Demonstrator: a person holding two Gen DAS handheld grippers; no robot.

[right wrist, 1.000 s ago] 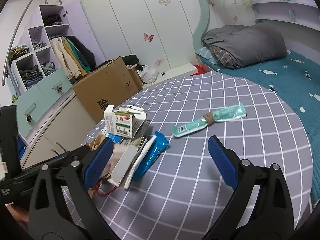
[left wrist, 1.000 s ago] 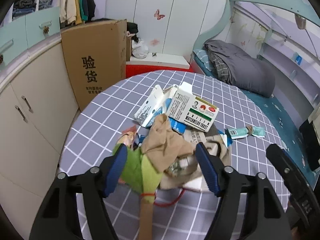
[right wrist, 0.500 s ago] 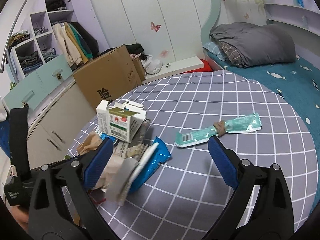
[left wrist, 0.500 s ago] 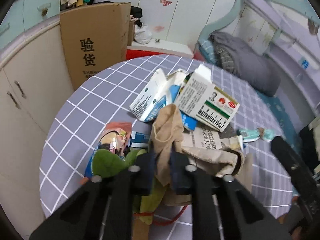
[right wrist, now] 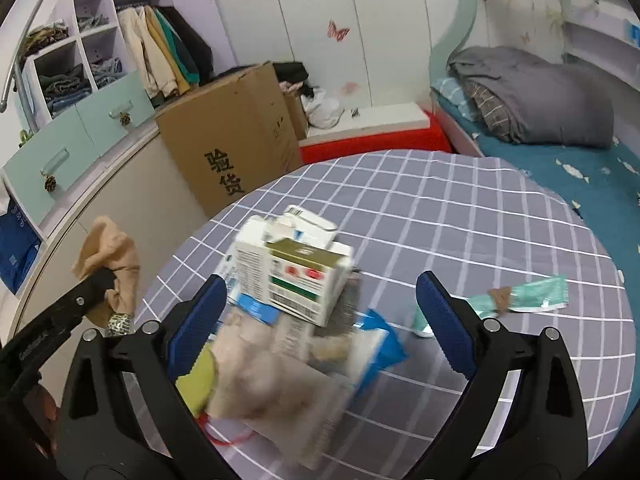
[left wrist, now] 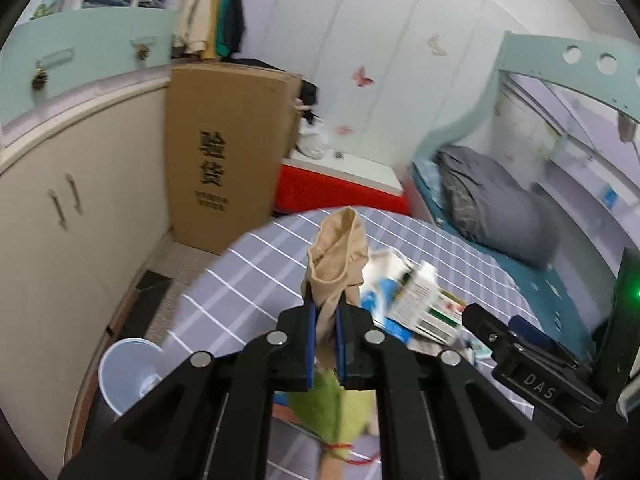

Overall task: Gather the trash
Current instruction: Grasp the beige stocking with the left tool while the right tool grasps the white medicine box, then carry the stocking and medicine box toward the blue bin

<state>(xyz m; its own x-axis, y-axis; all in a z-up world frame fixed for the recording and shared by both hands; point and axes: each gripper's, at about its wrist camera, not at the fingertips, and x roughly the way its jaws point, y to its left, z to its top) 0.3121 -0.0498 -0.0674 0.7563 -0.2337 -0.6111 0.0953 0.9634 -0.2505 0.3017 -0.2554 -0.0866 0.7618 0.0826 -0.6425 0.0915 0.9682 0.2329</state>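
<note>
Trash (right wrist: 296, 320) lies heaped on a round table (right wrist: 480, 240) covered in a grey cloth with white grid lines; the heap holds a white carton (right wrist: 296, 276) with red and green print, a blue wrapper (right wrist: 380, 344), papers and a green scrap (right wrist: 200, 380), much of it blurred; a teal packet (right wrist: 532, 294) lies apart on the cloth toward the bed (right wrist: 540, 152); behind the table stand a tall cardboard box (right wrist: 232, 148) with black characters, a curved cream cabinet (left wrist: 60, 220), white wardrobe doors with butterfly stickers and open shelves of clothes.

Left gripper (left wrist: 324, 314) is closed tight on a beige stocking (left wrist: 338, 256), pinched between its blue pads and standing up above the fingertips, lifted clear of the heap; right gripper (right wrist: 320, 304) has its jaws spread wide and holds nothing, poised over the carton.

Only the left wrist view shows a pale blue bin (left wrist: 130, 376) on the floor beside the table's edge; only the right wrist view shows the teal packet and the stocking (right wrist: 110, 264) from the side, bunched around the left gripper's (right wrist: 98, 280) black tip.
</note>
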